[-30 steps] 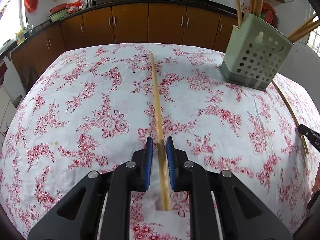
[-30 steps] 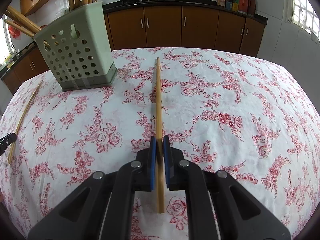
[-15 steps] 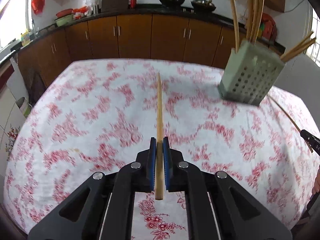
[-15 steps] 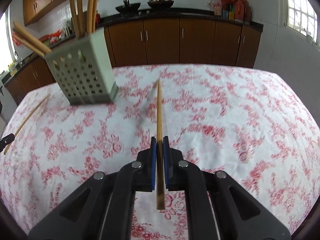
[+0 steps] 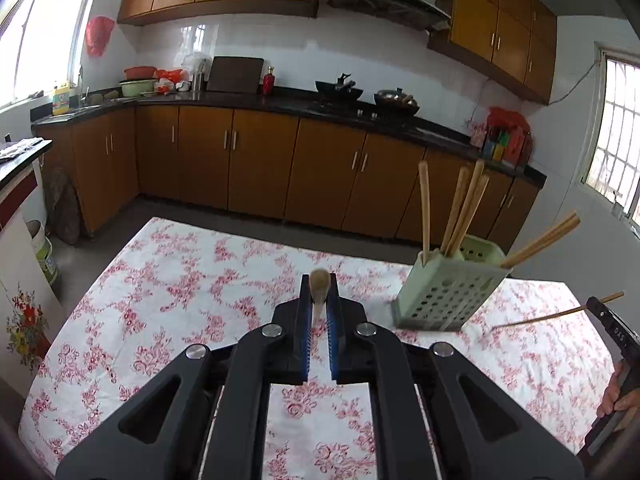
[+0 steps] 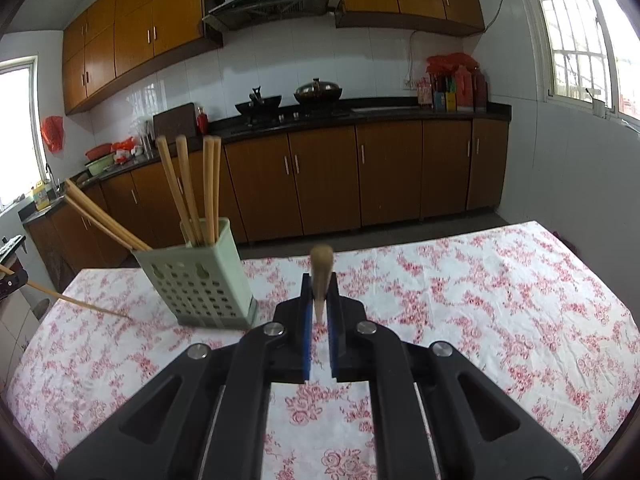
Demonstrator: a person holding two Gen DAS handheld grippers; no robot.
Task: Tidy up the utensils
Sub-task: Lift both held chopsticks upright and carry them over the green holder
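My left gripper (image 5: 319,300) is shut on a wooden chopstick (image 5: 320,282) that points straight away from the camera, lifted off the floral tablecloth (image 5: 180,288). To its right stands the green perforated holder (image 5: 448,292) with several chopsticks in it. My right gripper (image 6: 320,300) is likewise shut on a second chopstick (image 6: 321,270), held in the air, with the holder (image 6: 196,280) to its left. Each view catches the other gripper at its edge: the right gripper (image 5: 602,310) with its slanted chopstick (image 5: 556,314), and the left gripper (image 6: 14,282) with its chopstick (image 6: 80,306).
The table's far edge (image 6: 400,246) drops to the kitchen floor, with brown cabinets (image 5: 260,160) and a dark counter behind. A person's hand (image 5: 616,400) grips the right tool at the frame edge. The holder's chopsticks lean outward at the top.
Both grippers closed on their chopsticks and lifted them off the cloth. Both views rose and tilted up, so the kitchen wall now shows and each chopstick appears end-on.
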